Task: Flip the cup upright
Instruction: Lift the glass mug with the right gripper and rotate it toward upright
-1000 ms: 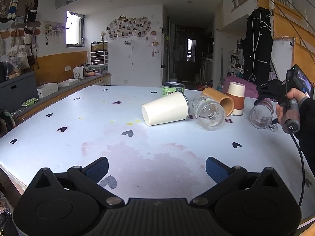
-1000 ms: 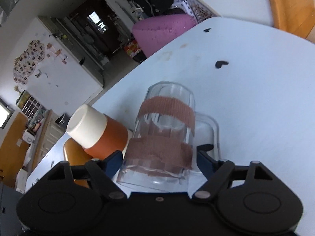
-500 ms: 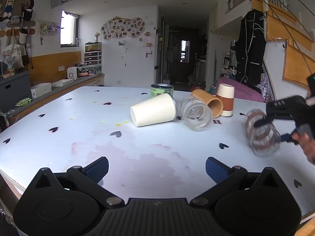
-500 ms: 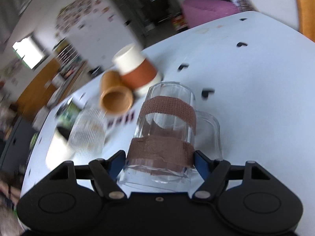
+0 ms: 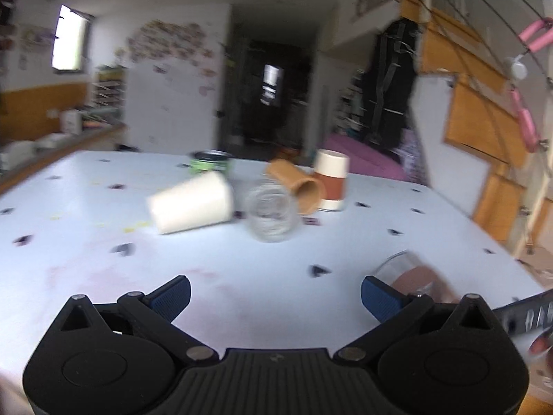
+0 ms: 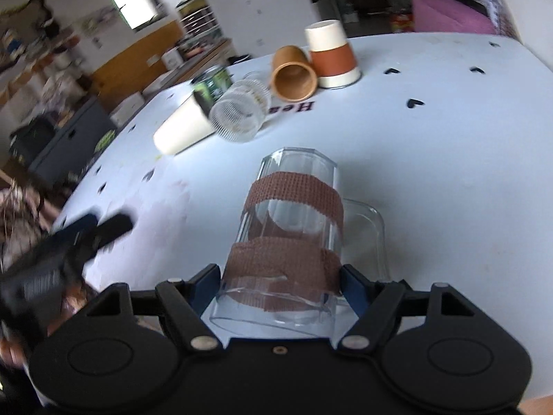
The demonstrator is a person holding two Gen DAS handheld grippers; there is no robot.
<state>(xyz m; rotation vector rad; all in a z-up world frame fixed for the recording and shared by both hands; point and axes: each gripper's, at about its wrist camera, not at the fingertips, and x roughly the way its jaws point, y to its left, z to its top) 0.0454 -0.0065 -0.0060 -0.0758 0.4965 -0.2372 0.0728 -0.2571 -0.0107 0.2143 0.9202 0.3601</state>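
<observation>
My right gripper (image 6: 280, 285) is shut on a clear glass mug (image 6: 293, 228) wrapped in two brown tape bands, held above the white table with its base pointing away from me and its handle to the right. The same glass mug (image 5: 411, 273) shows blurred at the lower right of the left wrist view, just beyond the right fingertip of my left gripper (image 5: 276, 294). That gripper is open and holds nothing. In the right wrist view the left gripper (image 6: 83, 238) appears as a dark blurred shape at the left edge.
On the table (image 5: 242, 269) behind lie a cream paper cup (image 5: 191, 204), a ribbed clear glass (image 5: 271, 214) and an orange cup (image 5: 299, 186), all on their sides. A brown-and-cream cup (image 5: 331, 181) stands upside down; a green tin (image 5: 211, 160) sits at the back.
The right gripper has carried the mug from beside the other cups toward the near right part of the table, close to my left gripper. The left gripper has shifted slightly, and its view is blurred.
</observation>
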